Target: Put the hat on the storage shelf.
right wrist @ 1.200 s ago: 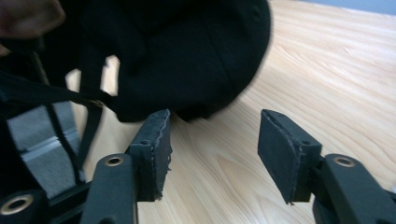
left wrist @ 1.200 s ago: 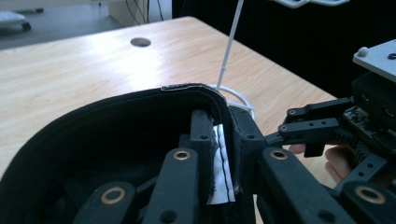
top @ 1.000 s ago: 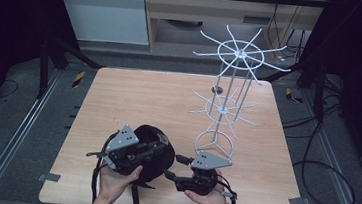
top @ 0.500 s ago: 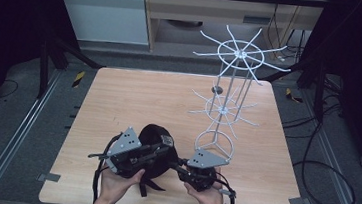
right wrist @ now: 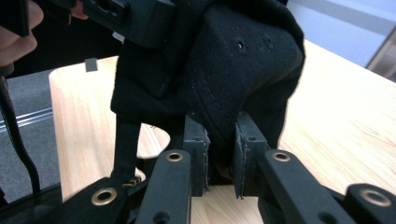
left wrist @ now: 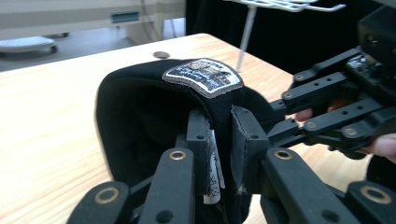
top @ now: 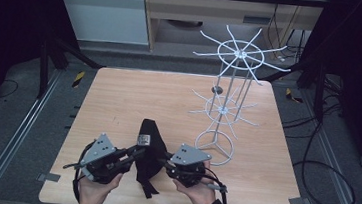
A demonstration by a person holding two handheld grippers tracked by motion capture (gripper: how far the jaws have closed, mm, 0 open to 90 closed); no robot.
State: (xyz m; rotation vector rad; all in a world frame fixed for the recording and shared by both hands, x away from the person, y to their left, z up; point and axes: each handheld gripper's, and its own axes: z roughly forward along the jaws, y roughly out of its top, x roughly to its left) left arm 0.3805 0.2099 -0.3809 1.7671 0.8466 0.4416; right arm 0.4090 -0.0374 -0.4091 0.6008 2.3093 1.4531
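A black cap (top: 149,146) with a woven patch (left wrist: 203,77) is held up off the wooden table (top: 134,97) between both grippers. My left gripper (top: 139,153) is shut on its edge by the inner label (left wrist: 222,135). From the opposite side, my right gripper (top: 164,160) pinches the black fabric (right wrist: 223,135). Its jaws closed on the cap and have just eased open slightly, with the fabric still between the pads. The cap's strap (right wrist: 123,149) hangs down toward the table. The right gripper's fingers (left wrist: 299,107) show beyond the cap in the left gripper view.
A white wire rack (top: 226,101) with two tiers of spokes stands on the table's right half, its ring base (top: 214,148) close to my right hand. A small round disc (top: 217,89) lies behind it. Dark floor, rails and cables surround the table.
The right gripper moved left and closed on the cap. The left gripper shifted left and toward the person. The cap went from a rounded heap to a narrow upright shape between the two grippers.
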